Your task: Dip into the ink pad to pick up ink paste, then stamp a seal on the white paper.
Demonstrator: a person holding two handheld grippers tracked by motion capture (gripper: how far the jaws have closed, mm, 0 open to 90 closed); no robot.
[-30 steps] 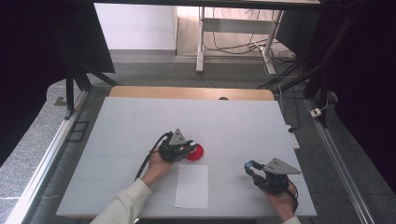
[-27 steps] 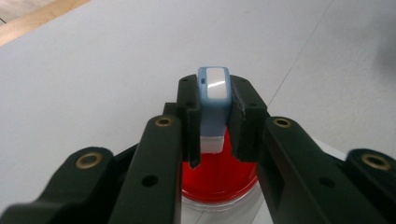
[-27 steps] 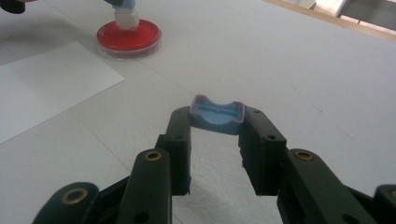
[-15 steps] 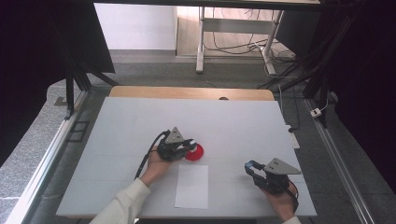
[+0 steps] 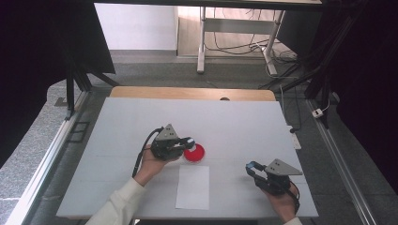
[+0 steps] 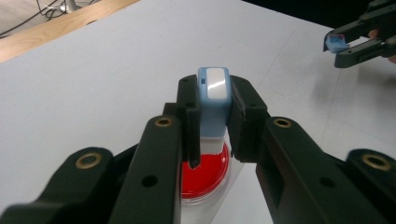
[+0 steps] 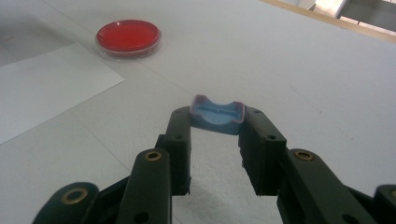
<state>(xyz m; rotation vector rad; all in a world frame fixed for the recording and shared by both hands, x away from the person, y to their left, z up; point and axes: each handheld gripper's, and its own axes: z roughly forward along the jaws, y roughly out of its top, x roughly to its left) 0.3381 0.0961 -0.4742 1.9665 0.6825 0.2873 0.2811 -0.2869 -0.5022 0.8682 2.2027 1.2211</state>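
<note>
My left gripper [image 5: 189, 140] is shut on a small blue and white block [image 6: 213, 95], held upright just above a round red dish [image 5: 195, 153] near the table's middle. In the left gripper view the dish [image 6: 205, 172] lies right under the block, between the jaws. My right gripper [image 5: 250, 168] rests at the front right, shut on a curved blue cap [image 7: 217, 114]. That cap [image 6: 336, 43] also appears in the left gripper view, at the top right. A white paper sheet [image 5: 193, 186] lies in front of the dish.
The white table [image 5: 141, 117] has a wooden strip [image 5: 192, 93] along its far edge. Beyond it stand metal frame legs and floor cables [image 5: 281, 56]. A rail [image 5: 47, 173] runs along the left side. A sleeved forearm [image 5: 117, 206] comes in at the bottom left.
My left gripper has lifted slightly with the blue and white block, still over the red dish. The right gripper has stayed where it was.
</note>
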